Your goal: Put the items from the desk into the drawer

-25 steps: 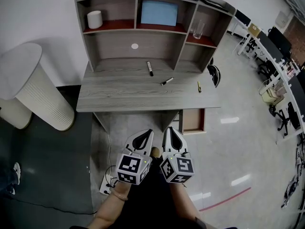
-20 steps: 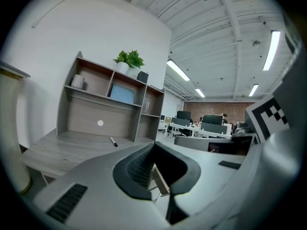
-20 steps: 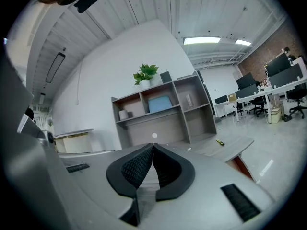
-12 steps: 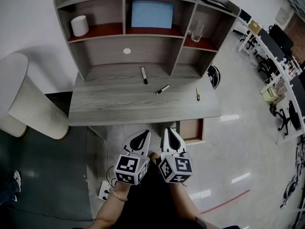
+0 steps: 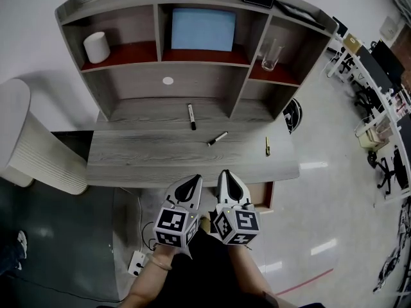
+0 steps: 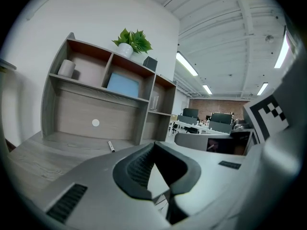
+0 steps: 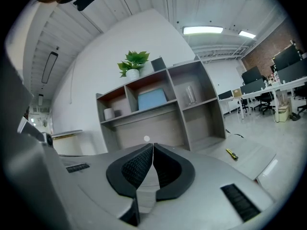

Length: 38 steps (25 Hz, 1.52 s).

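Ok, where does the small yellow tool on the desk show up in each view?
Head view: yellow tool near the desk's right edge.
Left gripper view: not in it.
Right gripper view: the tool sits lower right, on the desk.
Shared landmark: blue panel in the middle shelf compartment.

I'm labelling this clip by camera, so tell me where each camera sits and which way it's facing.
Head view: on the person's head, looking steeply down at the desk; left claw, right claw and forearms show at the bottom.
Left gripper view: rides the left claw, looking along its closed jaws, in the foreground, toward the shelf unit.
Right gripper view: rides the right claw, facing that shelf unit over its closed jaws.
Shared: all three show the blue panel on the middle shelf.
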### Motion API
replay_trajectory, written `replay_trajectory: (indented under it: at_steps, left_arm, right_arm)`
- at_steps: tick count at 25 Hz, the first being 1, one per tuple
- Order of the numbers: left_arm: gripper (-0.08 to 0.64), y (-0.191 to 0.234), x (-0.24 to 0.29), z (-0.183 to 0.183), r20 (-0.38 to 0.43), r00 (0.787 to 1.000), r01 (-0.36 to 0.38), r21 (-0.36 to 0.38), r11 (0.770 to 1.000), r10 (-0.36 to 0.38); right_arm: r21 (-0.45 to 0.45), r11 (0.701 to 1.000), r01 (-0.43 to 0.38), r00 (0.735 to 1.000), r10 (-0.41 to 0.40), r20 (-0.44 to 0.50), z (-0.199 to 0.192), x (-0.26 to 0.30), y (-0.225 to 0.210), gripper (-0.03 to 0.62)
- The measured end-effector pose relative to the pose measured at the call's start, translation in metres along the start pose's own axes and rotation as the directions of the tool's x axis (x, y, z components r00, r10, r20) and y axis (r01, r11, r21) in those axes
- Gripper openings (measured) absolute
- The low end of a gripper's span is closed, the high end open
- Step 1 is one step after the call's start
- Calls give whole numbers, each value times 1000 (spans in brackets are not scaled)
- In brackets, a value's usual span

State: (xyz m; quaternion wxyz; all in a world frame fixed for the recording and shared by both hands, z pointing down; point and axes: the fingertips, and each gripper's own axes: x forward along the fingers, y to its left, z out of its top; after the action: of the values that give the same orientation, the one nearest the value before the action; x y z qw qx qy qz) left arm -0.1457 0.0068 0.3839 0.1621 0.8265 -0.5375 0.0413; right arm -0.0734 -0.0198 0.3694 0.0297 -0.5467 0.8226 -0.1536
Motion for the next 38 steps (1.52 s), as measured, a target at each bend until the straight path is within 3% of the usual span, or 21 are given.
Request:
replay_trajectory:
  at_steps: [8, 15, 21, 26, 31, 38]
  left_arm:
    - [29, 2, 60, 22, 26, 1000, -2, 25, 1000, 1]
    - [29, -8, 111, 30, 45, 999, 28, 40, 999, -30]
    - [29, -42, 129, 41, -14, 989, 147, 49, 988, -146]
    - [29, -55, 167, 25, -65, 962, 269, 54, 962, -265]
    - [29, -77, 199, 16, -137, 918, 381, 37, 924, -373]
    - [29, -98, 240, 4, -197, 869, 469, 30, 883, -454]
  right_arm:
    - [-10, 1000, -22, 1000, 22, 22, 22, 49, -35, 28]
    - [-17, 1000, 7, 999, -7, 32, 32, 74, -79, 28]
    - [8, 994, 111, 993, -111, 31, 47, 58, -102, 28]
    - [18, 973, 231, 973, -232, 21, 34, 61, -140, 28]
    - [24, 942, 336, 942, -336, 3, 36, 59, -176, 28]
    - [-19, 924, 382, 922, -382, -61, 27, 71, -213, 28]
